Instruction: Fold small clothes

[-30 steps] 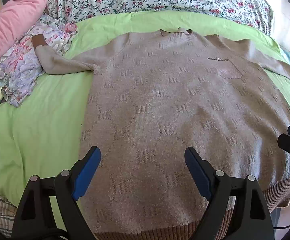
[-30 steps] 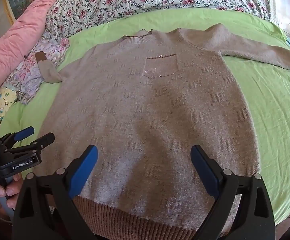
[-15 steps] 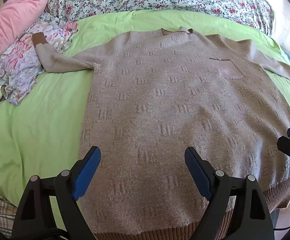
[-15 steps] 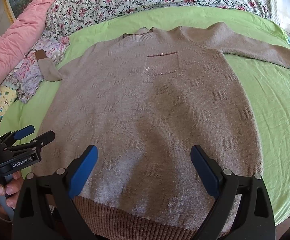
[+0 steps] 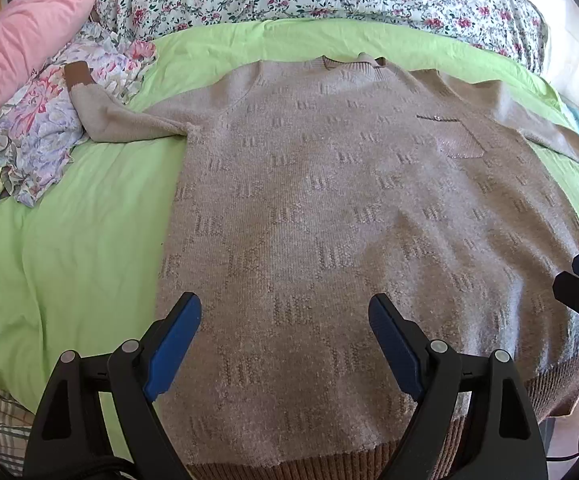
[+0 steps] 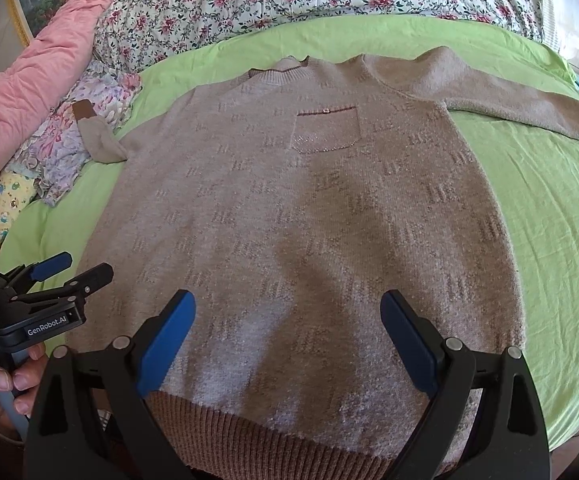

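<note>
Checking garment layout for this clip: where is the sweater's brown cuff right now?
In both views the brown cuff lies far left, resting on the crumpled floral garment beside the pink quilt.

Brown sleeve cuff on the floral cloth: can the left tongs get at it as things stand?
Probably yes. The left tongs are open and empty above the sweater near its hem. The cuff lies exposed on top of the floral cloth, with nothing over it, only green sheet between.

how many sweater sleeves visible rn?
2. One sleeve runs left, brown cuff lying on the floral garment; the other sleeve stretches right across the green sheet, its cuff out of frame.
</note>
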Action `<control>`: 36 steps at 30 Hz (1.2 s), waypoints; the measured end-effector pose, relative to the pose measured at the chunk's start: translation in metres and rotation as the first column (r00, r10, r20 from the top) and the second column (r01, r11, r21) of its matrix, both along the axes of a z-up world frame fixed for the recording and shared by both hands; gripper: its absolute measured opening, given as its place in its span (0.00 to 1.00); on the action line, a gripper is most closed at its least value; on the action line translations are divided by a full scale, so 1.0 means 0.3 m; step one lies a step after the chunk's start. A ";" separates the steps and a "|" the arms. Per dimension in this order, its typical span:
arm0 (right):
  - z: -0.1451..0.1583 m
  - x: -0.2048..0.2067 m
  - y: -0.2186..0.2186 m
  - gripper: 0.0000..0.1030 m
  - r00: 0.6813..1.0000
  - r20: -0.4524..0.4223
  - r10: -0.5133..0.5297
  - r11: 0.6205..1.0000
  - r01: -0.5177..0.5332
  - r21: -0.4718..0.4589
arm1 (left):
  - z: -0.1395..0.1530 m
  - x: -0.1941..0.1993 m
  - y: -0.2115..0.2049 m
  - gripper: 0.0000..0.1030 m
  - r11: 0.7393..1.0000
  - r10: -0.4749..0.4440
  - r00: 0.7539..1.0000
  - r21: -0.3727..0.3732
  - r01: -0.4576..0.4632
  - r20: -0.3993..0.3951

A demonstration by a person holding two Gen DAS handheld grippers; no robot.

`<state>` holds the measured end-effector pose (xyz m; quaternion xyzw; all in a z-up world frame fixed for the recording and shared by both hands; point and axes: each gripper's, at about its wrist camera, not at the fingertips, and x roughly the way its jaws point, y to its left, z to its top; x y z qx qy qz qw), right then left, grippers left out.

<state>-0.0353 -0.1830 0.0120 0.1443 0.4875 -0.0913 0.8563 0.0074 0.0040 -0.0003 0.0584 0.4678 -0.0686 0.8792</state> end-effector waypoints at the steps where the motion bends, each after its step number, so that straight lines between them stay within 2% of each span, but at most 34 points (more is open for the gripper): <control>1: 0.002 0.001 0.001 0.91 1.000 -0.010 0.000 1.000 0.000 -0.001 | 0.001 0.001 0.001 0.84 1.000 -0.001 1.000 -0.008 0.001 -0.006; 3: 0.002 0.000 0.001 0.91 1.000 0.019 0.001 1.000 -0.001 -0.002 | 0.004 0.001 0.002 0.84 1.000 -0.001 1.000 -0.016 0.001 -0.012; 19: 0.010 -0.002 -0.009 0.91 0.999 0.039 -0.005 1.000 0.005 0.004 | -0.003 -0.004 -0.005 0.84 1.000 0.006 1.000 0.031 -0.005 -0.008; 25: 0.011 -0.004 -0.022 0.91 1.000 0.008 -0.015 1.000 0.015 -0.001 | -0.009 0.003 -0.007 0.84 1.000 0.005 1.000 0.014 -0.005 -0.002; 33: 0.021 -0.013 -0.067 0.91 0.999 0.029 -0.043 0.999 0.043 0.022 | 0.005 0.018 -0.004 0.85 1.000 0.000 1.000 -0.026 0.000 0.007; 36: 0.035 -0.025 -0.125 0.91 0.995 0.041 -0.091 0.995 0.089 0.032 | 0.010 0.039 -0.003 0.86 1.000 0.005 1.000 -0.023 -0.005 0.003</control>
